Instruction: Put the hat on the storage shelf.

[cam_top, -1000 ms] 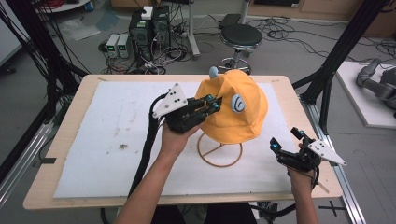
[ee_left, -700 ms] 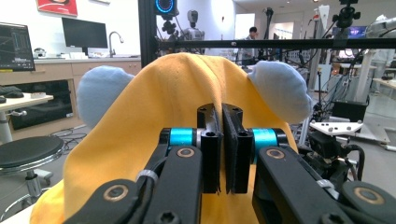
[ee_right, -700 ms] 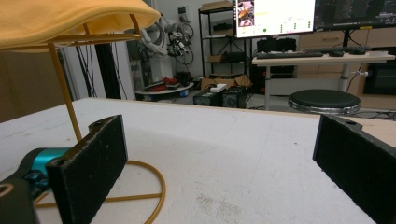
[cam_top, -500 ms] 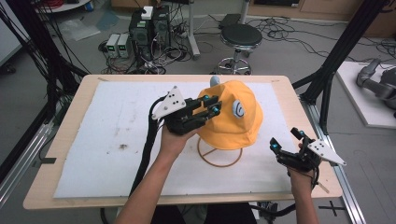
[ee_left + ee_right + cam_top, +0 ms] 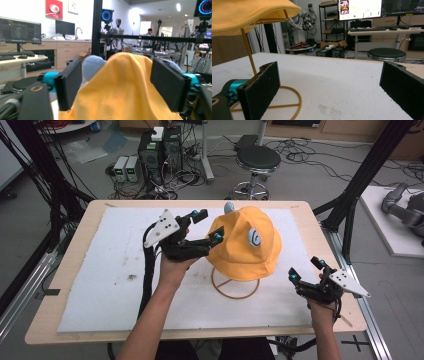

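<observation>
A yellow bucket hat with a small round badge hangs on a thin yellow wire stand at the middle of the table. A pale blue knob peeks out behind the hat's top. My left gripper sits at the hat's left side; its jaws have just been opening. In the left gripper view the hat lies between the parted jaws of the left gripper, which do not press on it. My right gripper rests open near the front right, empty, facing the stand's ring under the hat brim.
A white mat covers the wooden table. Beyond the far edge stand a black stool and computer boxes on the floor. Black frame posts rise at the table's right.
The left gripper has let go of the hat, its jaws have spread, and it has drawn back a little to the left. The hat has settled lower over the stand. The right gripper has kept still.
</observation>
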{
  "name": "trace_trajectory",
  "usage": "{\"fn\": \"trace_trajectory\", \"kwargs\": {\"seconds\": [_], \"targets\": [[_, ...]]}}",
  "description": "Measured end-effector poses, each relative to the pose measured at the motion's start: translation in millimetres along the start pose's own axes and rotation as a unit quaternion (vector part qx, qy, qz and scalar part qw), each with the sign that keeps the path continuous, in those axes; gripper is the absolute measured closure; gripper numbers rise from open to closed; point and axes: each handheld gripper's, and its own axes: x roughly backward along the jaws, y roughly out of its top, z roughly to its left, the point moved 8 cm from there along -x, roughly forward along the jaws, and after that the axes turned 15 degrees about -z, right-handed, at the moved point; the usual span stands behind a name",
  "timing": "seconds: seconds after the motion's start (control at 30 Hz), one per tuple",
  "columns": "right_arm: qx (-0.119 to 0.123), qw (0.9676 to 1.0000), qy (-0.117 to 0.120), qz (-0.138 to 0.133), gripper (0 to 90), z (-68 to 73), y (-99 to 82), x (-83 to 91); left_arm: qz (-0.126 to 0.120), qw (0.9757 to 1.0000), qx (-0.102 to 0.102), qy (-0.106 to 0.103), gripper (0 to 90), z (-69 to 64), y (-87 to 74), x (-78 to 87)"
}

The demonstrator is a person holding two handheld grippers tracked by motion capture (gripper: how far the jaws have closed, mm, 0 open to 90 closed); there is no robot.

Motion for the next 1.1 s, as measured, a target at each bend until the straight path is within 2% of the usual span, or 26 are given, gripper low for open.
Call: {"fn": "trace_trajectory", "kwargs": {"seconds": [0.03, 0.17, 0.27, 0.37, 0.47, 0.53, 0.6, 0.7, 0.77, 0.83, 0.93, 1.0, 1.03, 1.1], "targets": [[-0.002, 1.0, -0.001, 0.0, 2.7, 0.2, -0.5, -0.3, -0.004, 1.0, -0.002, 0.004, 21.9, 2.8, 3.2, 2.9], [-0.001, 1.0, 0.001, -0.001, 2.7, 0.3, -0.5, -1.0, -0.009, 0.9999, -0.008, 0.012, 21.0, 12.0, 12.3, 14.6], [-0.003, 1.0, 0.002, -0.002, 2.7, 1.2, -0.6, -1.3, -0.011, 0.999, -0.029, 0.033, 19.9, 21.9, 19.8, 26.5], [0.0, 1.0, 0.003, -0.001, 2.7, 1.3, -0.7, -1.7, -0.011, 0.9975, -0.044, 0.055, 16.4, 33.0, 25.8, 40.8], [-0.002, 1.0, 0.003, -0.002, 2.7, 1.9, -0.2, -2.0, -0.008, 0.9945, -0.066, 0.081, 13.6, 45.4, 31.7, 57.8], [-0.002, 1.0, 0.001, -0.003, 2.7, 1.7, 0.2, -2.2, -0.008, 0.9915, -0.08, 0.102, 13.0, 54.8, 36.5, 72.7], [-0.001, 1.0, 0.0, -0.004, 2.7, 1.5, 0.2, -2.4, -0.012, 0.9893, -0.085, 0.118, 12.7, 62.2, 39.9, 86.6], [0.002, 1.0, 0.005, -0.006, 2.7, 2.5, 0.4, -2.9, -0.01, 0.9855, -0.1, 0.137, 12.7, 72.4, 42.6, 106.2], [0.003, 1.0, 0.005, -0.006, 2.7, 3.4, 0.7, -2.9, -0.002, 0.9811, -0.111, 0.159, 12.7, 81.5, 43.1, 123.0], [0.005, 0.9999, 0.006, -0.008, 2.7, 3.9, 1.2, -3.2, 0.002, 0.978, -0.115, 0.174, 12.7, 88.5, 43.0, 135.9], [0.012, 0.9999, 0.004, -0.009, 2.6, 4.3, 1.1, -4.0, 0.007, 0.9705, -0.128, 0.204, 12.7, 101.6, 44.2, 161.5], [0.015, 0.9999, 0.003, -0.008, 2.7, 4.2, 0.8, -3.8, 0.004, 0.9674, -0.127, 0.219, 12.7, 107.8, 45.1, 175.2], [0.017, 0.9998, 0.003, -0.008, 2.6, 4.2, 0.8, -3.7, 0.005, 0.9651, -0.128, 0.229, 12.7, 111.5, 45.1, 184.5], [0.02, 0.9998, 0.002, -0.009, 2.7, 4.6, 1.1, -3.7, 0.005, 0.9623, -0.129, 0.239, 12.7, 115.2, 44.2, 197.6]]}}
